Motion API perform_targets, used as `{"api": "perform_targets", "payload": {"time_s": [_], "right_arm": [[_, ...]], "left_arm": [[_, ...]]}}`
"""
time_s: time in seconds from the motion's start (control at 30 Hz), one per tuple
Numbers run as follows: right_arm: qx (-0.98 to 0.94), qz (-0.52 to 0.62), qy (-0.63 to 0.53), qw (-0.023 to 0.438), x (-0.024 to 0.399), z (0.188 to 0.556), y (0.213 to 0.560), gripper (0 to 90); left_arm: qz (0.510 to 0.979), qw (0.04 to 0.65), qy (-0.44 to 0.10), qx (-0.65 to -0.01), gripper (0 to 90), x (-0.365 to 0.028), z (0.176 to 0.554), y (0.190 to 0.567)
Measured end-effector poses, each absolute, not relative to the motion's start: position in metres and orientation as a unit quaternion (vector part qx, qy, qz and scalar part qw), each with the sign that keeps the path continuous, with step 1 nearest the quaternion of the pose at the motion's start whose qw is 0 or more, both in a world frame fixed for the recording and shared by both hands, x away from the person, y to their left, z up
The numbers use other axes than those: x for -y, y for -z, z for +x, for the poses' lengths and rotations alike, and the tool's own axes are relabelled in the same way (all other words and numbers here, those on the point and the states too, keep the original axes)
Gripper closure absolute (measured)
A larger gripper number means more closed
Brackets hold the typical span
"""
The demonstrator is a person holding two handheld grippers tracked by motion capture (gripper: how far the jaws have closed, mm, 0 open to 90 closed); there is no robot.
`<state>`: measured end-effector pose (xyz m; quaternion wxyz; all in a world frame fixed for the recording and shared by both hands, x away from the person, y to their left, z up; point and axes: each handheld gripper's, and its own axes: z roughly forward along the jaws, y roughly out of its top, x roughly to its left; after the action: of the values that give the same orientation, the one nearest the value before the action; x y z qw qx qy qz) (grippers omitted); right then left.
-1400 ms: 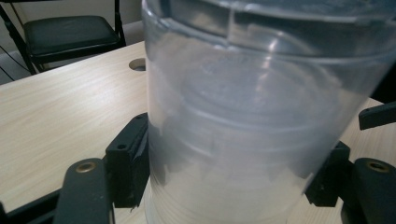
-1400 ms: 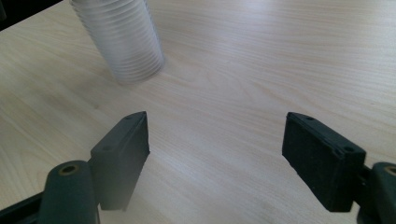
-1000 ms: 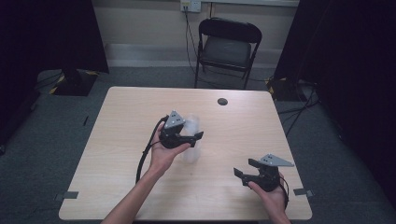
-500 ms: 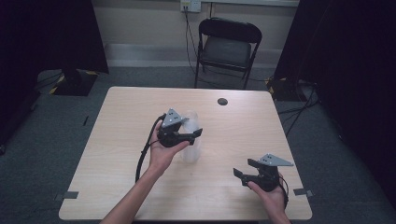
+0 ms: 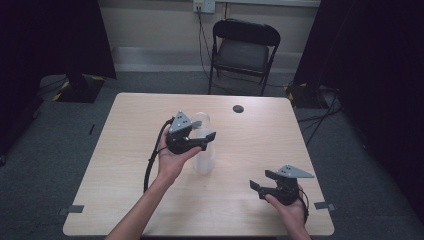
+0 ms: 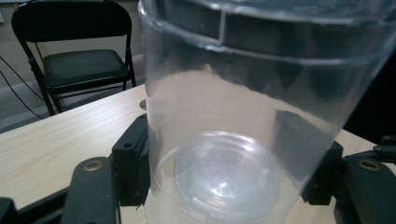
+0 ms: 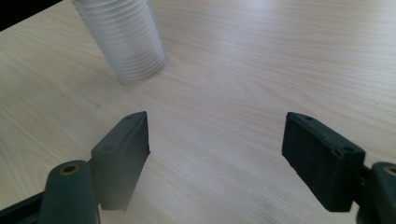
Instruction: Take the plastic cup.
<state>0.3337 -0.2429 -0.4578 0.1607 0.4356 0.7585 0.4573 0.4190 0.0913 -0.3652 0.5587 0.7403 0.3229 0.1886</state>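
Between the earlier high views and this moment little was changed: the left tool was shifted only slightly, kept at the upper part of the stack of clear plastic cups, and its jaws had just been closing with the stack between them. The right tool was left where it had been, near the front right of the table, well apart from the stack. In the left gripper view the top cup was seen close up between the two black jaws, which were set against its sides, so the stack was held in a narrow grip. The cup was upright with its mouth up, and nothing was seen inside it beyond the round base of the cup and the nested rims below. In the right gripper view the lower part of the stack was shown as a ribbed column of rims standing on the table, and the right tool was held wide, with bare wood between its jaws and nothing gripped. On the high view the stack was placed near the middle of the table, just beside the left hand. A small dark round object was lying near the far edge, apart from the stack, and a black folding chair was standing behind the table.
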Motion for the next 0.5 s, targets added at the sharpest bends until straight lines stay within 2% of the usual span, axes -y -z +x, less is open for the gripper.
{"api": "perform_targets", "payload": {"time_s": [0.5], "right_arm": [[-0.759, 0.434, -0.458, 0.159, 0.242, 0.335, 0.459, 23.0]], "left_arm": [[0.724, 0.580, -0.205, -0.311, 33.6, -0.095, 0.415, 0.338]]}}
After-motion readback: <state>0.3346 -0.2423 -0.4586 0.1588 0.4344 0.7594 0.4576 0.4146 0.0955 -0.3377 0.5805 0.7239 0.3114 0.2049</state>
